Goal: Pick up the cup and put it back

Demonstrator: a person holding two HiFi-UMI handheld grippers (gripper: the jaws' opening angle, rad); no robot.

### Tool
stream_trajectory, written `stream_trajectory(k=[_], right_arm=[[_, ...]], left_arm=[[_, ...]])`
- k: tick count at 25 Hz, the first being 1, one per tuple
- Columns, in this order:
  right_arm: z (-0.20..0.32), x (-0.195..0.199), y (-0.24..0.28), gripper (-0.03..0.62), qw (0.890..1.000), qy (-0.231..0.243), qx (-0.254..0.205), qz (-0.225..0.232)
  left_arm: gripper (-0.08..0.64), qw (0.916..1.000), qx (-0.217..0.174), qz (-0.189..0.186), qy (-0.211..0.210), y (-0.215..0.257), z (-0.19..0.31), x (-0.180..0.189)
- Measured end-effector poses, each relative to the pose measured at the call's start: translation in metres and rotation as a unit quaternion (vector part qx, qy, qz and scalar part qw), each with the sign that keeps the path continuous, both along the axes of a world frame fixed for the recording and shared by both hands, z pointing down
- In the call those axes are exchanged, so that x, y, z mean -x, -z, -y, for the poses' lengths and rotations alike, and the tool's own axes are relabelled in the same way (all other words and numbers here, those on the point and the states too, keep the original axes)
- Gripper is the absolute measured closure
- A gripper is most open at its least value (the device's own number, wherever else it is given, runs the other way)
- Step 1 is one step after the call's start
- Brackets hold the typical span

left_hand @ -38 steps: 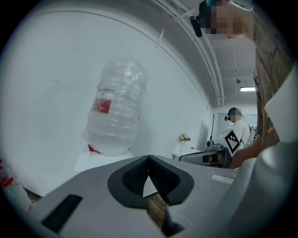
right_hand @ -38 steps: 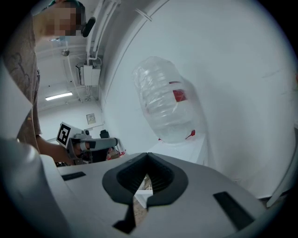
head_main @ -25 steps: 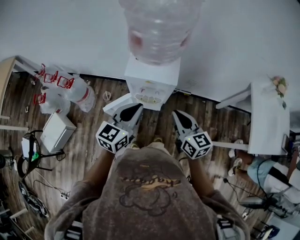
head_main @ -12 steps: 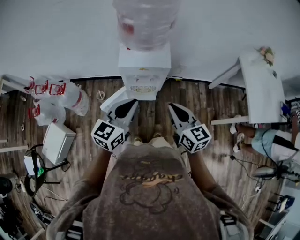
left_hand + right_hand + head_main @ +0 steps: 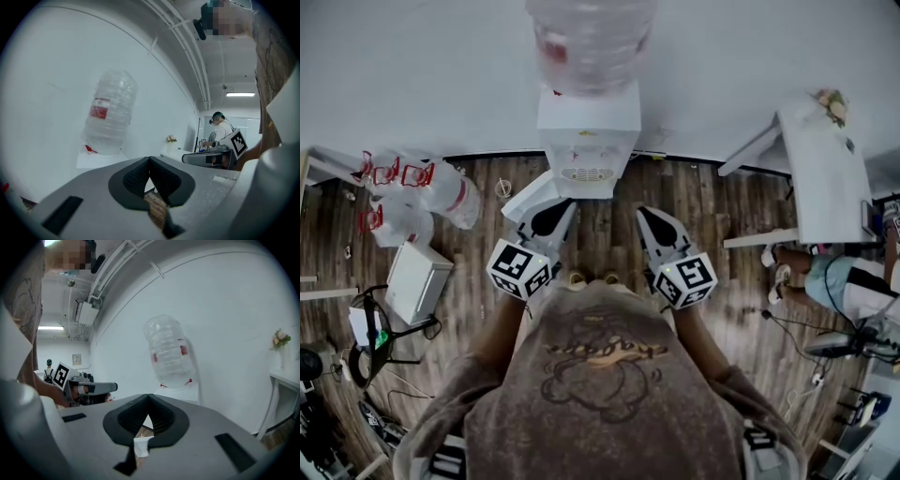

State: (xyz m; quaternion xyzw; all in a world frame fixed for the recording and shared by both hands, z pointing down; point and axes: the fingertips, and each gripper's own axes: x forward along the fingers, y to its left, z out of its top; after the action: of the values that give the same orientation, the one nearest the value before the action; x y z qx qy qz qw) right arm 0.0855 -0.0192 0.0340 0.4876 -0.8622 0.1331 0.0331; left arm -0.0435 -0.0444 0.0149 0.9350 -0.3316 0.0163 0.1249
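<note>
Both grippers are shut and carry nothing. On the left gripper (image 5: 565,212) the pads (image 5: 137,177) meet at the tip, with only floor showing through the opening behind them, and the right gripper (image 5: 648,217) presents the same condition in its own view. Neither tip touches any object. Both point roughly level toward the water dispenser (image 5: 586,141), one on each side of its front. Compared with the head view of one second earlier, the pile of bottles with red handles (image 5: 412,192) has slid slightly toward the left edge. A small round object (image 5: 503,188) on the floor, just left of the dispenser's foot, has shifted with it; this may be the cup, but it is too small to identify, so the cup's location is not confirmed. The dispenser and the water bottle (image 5: 591,42) on it have shifted left and up the picture and now sit centred between the two grippers. The white table (image 5: 825,178) and the seated person (image 5: 848,281) at the right have moved up the picture. Against the view of half a second earlier, almost nothing differs. Judgement: the operator has squared up to the dispenser and settled. The task is at the approach stage, no pick-up has begun, and the jaws must open before any grasp.
</note>
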Motion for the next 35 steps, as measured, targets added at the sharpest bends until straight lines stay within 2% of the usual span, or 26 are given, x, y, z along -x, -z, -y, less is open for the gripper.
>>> stream_trajectory(k=[12,19,35], right_arm=[[-0.003,-0.025,-0.018,0.591,1.000,-0.012,-0.012,0.004],[0.003,-0.029,-0.024,0.591,1.000,-0.009,-0.009,-0.003],[0.017,-0.025,-0.025,0.591,1.000,-0.001,-0.009,-0.011]], left_arm=[[0.557,0.9995,-0.009,0.023,0.020,-0.027,-0.004,-0.016],[0.557,0.9991,-0.006,0.014,0.040,-0.022,-0.002,-0.017],[0.557,0.9986,0.007,0.005,0.052,-0.023,0.008,-0.015]])
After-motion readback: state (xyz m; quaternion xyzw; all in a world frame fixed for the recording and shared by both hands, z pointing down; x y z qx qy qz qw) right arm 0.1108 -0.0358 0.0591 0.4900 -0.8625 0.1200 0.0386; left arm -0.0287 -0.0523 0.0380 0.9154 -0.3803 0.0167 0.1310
